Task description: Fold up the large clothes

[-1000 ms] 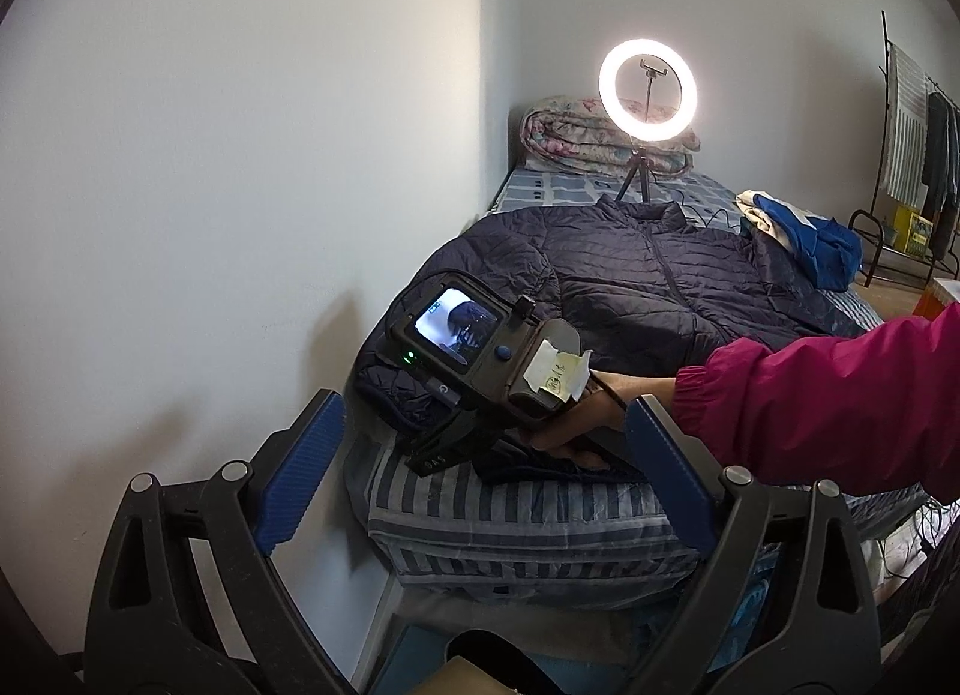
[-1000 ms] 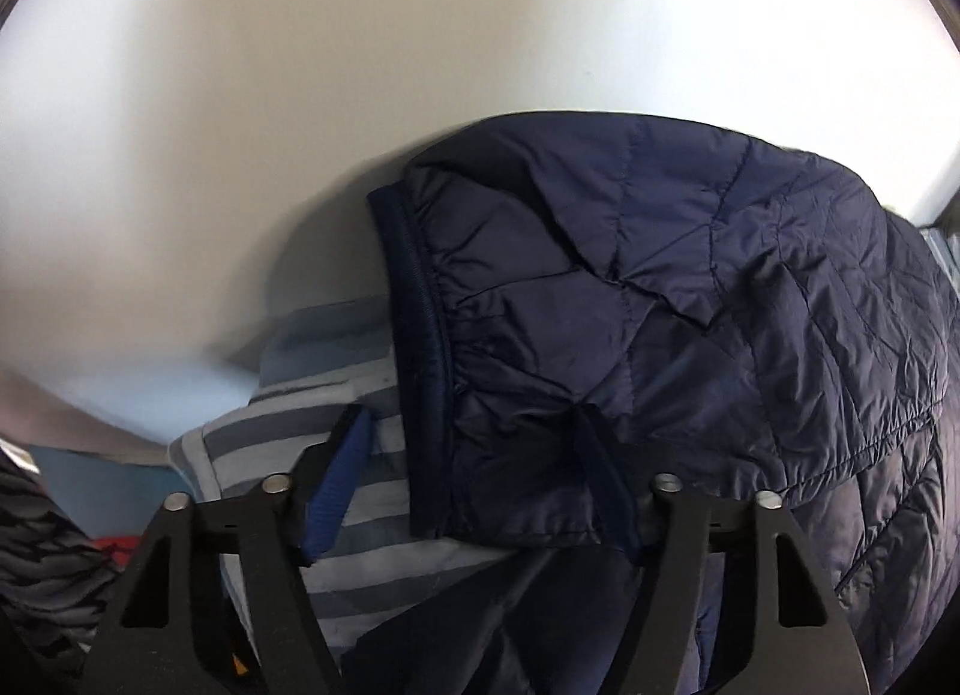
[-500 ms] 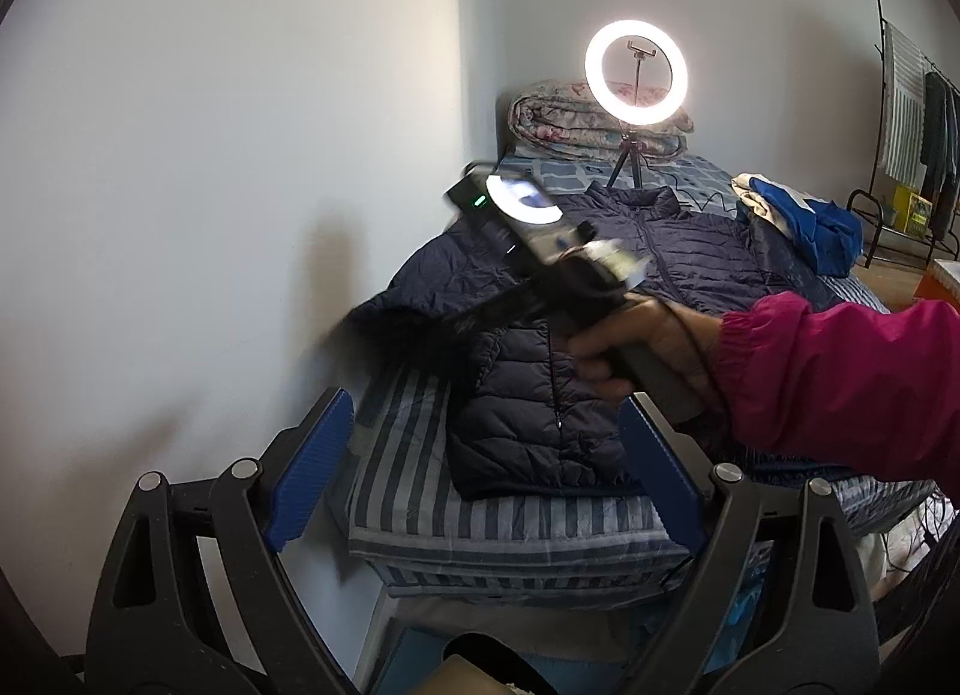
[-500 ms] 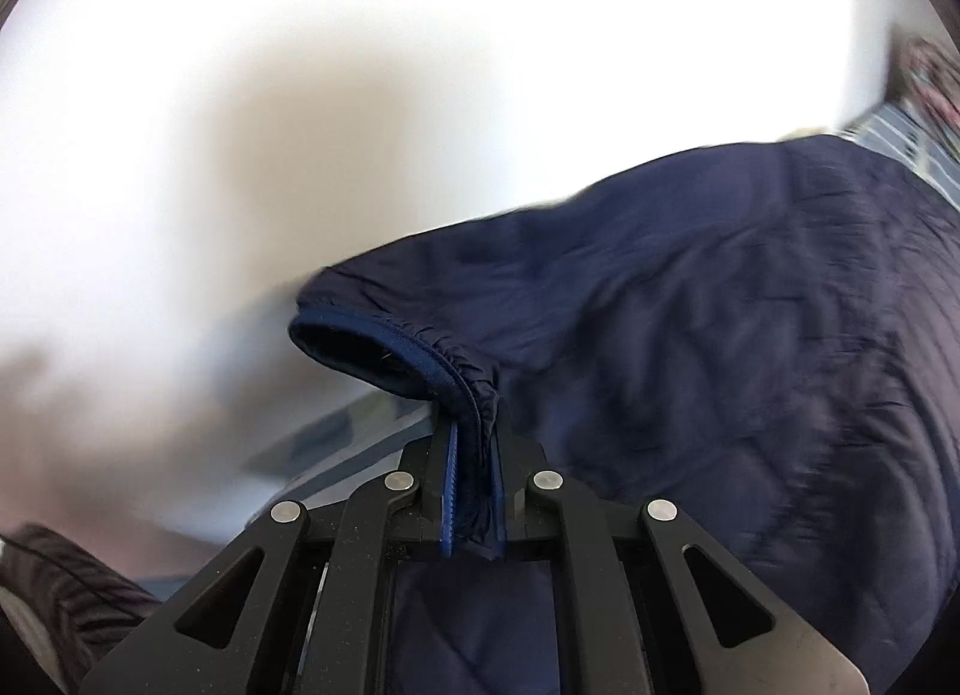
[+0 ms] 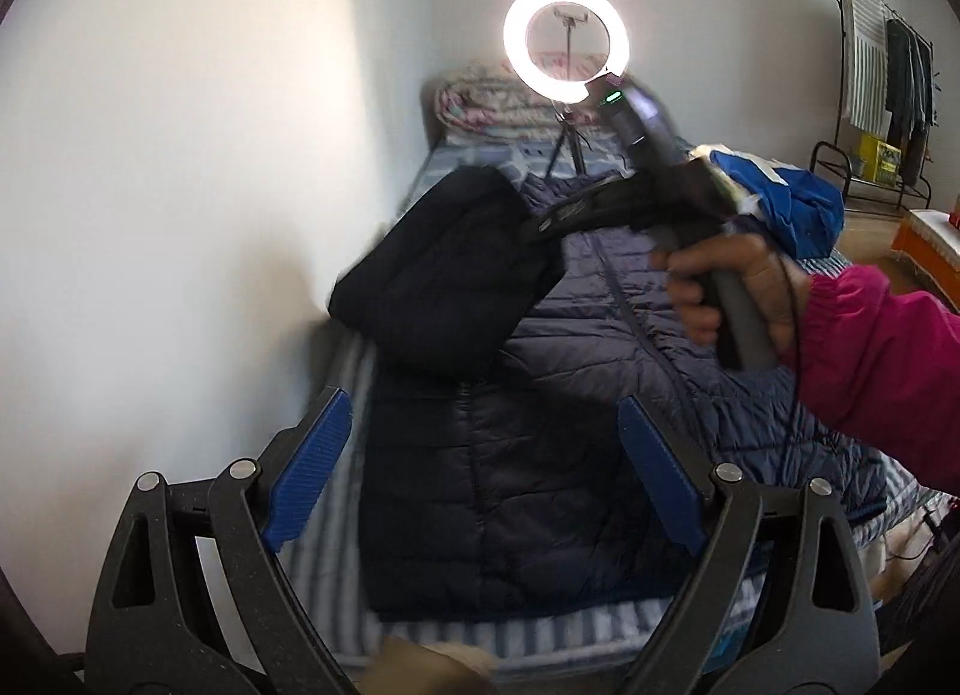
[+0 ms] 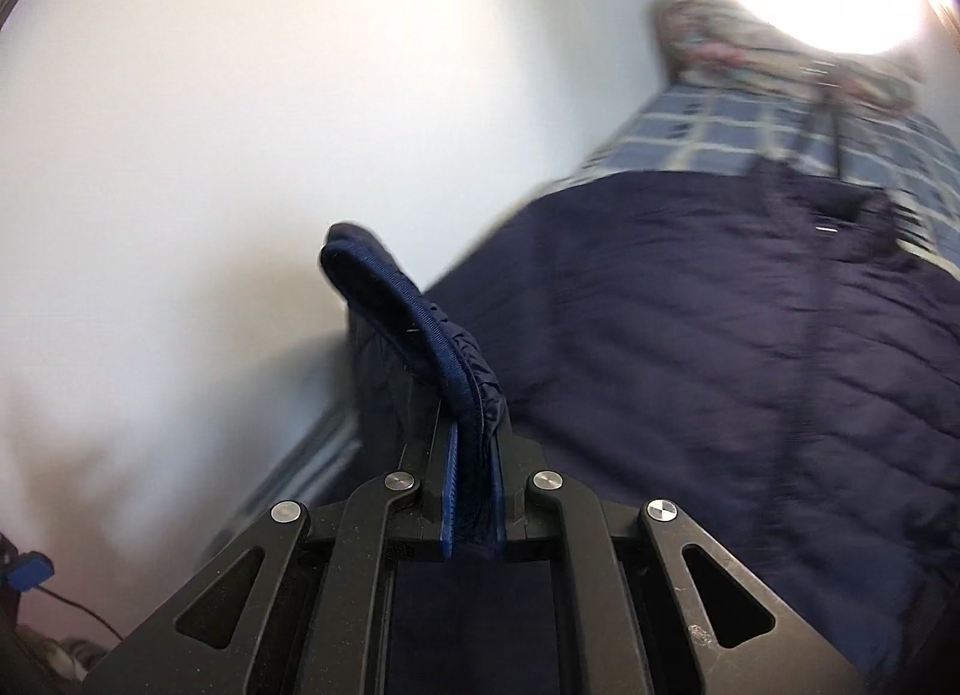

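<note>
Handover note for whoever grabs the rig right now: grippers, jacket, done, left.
Right gripper: jaws shut on the sleeve cuff of the navy puffer jacket, lifted over the jacket body.
Left gripper: jaws open, empty, hanging above the hem end.
Jacket lies front up on the striped bed, collar toward the ring light.
Done: wall-side sleeve picked up, partway across.
Left: lay it down, fold the other sleeve, fold the body.
</note>
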